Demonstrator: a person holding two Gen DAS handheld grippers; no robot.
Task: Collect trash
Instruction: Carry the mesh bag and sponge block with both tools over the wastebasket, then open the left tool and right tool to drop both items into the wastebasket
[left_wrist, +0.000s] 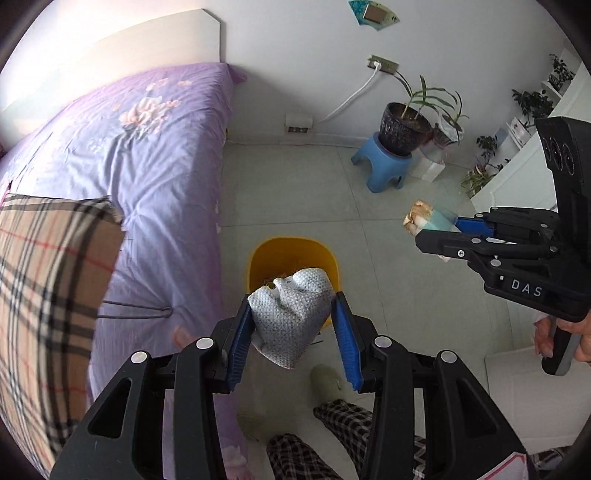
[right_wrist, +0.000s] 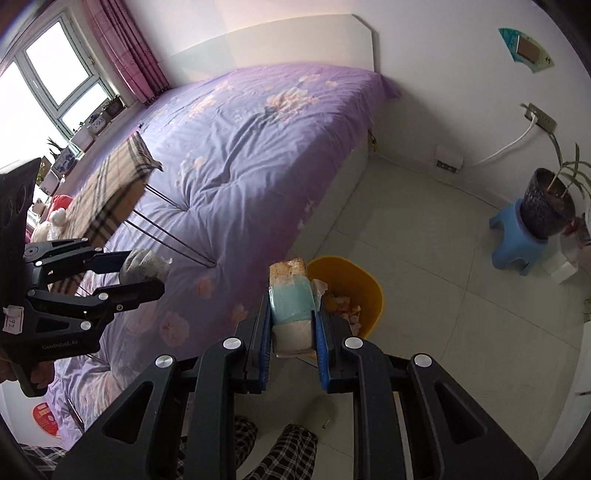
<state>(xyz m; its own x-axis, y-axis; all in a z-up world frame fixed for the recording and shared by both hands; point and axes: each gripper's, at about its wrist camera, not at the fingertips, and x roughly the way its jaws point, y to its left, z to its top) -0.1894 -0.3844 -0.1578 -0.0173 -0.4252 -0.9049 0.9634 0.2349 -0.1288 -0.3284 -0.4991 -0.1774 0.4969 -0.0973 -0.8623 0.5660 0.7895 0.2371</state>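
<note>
A yellow trash bin (left_wrist: 258, 258) (right_wrist: 369, 288) stands on the tiled floor beside the bed, with scraps inside. My left gripper (left_wrist: 293, 317) (right_wrist: 147, 273) is shut on a crumpled white-grey cloth wad (left_wrist: 291, 314) (right_wrist: 142, 263), held just above and in front of the bin in the left wrist view. My right gripper (right_wrist: 291, 325) (left_wrist: 436, 230) is shut on a flattened wrapper (right_wrist: 291, 299) (left_wrist: 424, 218), teal, white and brown, held over the floor near the bin's left rim in the right wrist view.
A bed with a purple flowered cover (left_wrist: 147, 155) (right_wrist: 258, 147) lies left of the bin. A plaid-topped folding table (left_wrist: 44, 295) (right_wrist: 110, 192) stands on it. A blue stool (left_wrist: 384, 166) carries a dark plant pot (left_wrist: 402, 127). My plaid trouser legs (left_wrist: 343, 417) and slipper (left_wrist: 325, 376) are below.
</note>
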